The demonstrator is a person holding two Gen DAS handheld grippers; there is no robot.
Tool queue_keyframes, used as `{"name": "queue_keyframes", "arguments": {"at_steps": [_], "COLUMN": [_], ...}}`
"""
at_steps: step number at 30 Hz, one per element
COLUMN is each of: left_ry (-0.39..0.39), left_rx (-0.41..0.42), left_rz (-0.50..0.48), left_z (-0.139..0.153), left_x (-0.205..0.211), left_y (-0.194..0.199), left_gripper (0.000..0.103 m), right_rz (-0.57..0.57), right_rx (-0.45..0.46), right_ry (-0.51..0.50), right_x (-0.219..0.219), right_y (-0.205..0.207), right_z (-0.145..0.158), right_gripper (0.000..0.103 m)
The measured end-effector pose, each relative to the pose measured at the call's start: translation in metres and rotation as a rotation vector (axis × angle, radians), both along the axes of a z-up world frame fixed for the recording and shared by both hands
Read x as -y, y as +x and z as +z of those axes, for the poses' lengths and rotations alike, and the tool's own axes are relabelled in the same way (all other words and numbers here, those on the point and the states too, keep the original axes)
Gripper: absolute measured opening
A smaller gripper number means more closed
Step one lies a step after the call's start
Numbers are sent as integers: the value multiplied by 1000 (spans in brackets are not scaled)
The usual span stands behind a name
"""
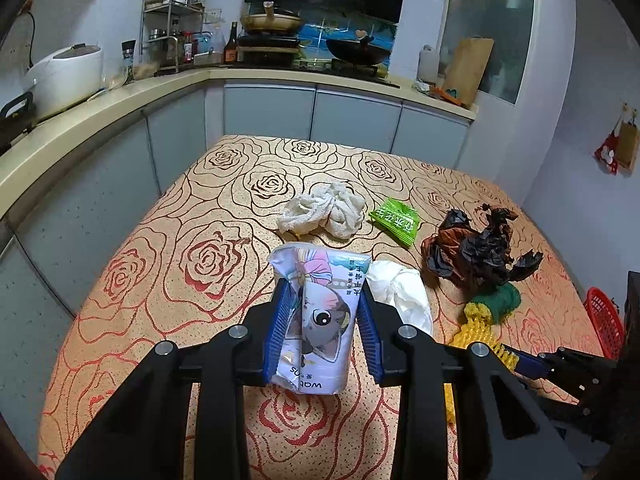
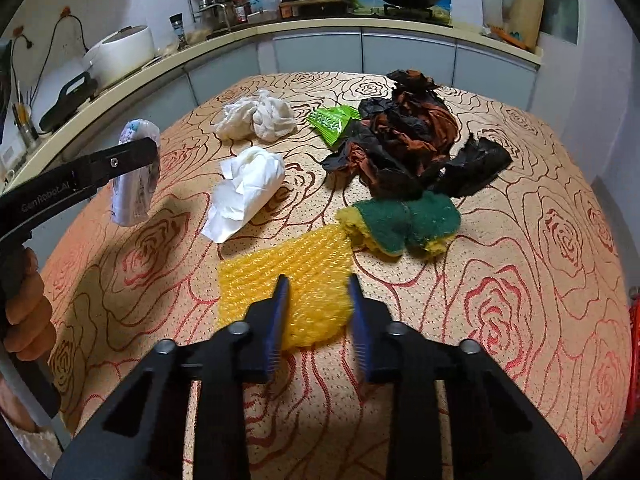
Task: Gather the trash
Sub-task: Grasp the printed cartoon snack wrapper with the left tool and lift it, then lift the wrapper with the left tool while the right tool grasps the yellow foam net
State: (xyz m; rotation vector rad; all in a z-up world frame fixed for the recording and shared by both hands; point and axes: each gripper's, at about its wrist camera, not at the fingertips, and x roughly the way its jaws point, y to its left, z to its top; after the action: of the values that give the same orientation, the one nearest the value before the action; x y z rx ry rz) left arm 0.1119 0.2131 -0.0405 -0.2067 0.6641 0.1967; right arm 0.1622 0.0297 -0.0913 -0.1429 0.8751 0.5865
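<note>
My left gripper [image 1: 322, 292] is shut on a crushed white paper cup with a cartoon cat [image 1: 320, 316] and holds it above the table; the cup also shows in the right wrist view [image 2: 134, 176]. My right gripper [image 2: 318, 292] is open, its fingers either side of a yellow foam net [image 2: 288, 284] lying on the table. Other trash lies on the rose-patterned tablecloth [image 2: 520, 240]: a white crumpled tissue [image 2: 248, 188], a white rag [image 2: 256, 118], a green wrapper [image 2: 332, 120], a black-brown plastic bag [image 2: 408, 148] and a green-yellow sponge [image 2: 400, 224].
A kitchen counter [image 1: 100, 108] with a rice cooker [image 1: 64, 72], bottles and a stove runs along the left and back. A red basket [image 1: 604, 320] stands off the table's right edge.
</note>
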Motion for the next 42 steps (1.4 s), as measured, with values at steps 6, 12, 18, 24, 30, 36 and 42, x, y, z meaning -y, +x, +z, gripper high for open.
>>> {"name": "queue_keyframes", "arguments": {"at_steps": [6,12,18,24,30,36,42], "left_ry": [3,16,34,57,84,92,92], "left_rx": [-1,7,16,32,47,56,74], "left_rz": [-4,-7,-22,-48,-82,-124,-178], "left_z": [1,5,10,19,26,31,39], "left_x": [3,10,20,34,52,73,97], "left_y": [-1,-5,-7,-5,-2,3,10], "left_gripper": [32,32,32,32,32,32,32], "right_rz": [-23,-58,-107,-161,-192,-247,-307], "right_rx": [-6,10,37,73,120,165,209], "right_ry": [35,61,79,99,107,125,137], "right_x": [13,31,54,84,103,129,157], "right_y": [-1,-3,-2,-4,-11,-6,-3], "right_z": [4,12,21,34,46,60,75], "right_gripper": [16,14,14,13,13,13,13]}}
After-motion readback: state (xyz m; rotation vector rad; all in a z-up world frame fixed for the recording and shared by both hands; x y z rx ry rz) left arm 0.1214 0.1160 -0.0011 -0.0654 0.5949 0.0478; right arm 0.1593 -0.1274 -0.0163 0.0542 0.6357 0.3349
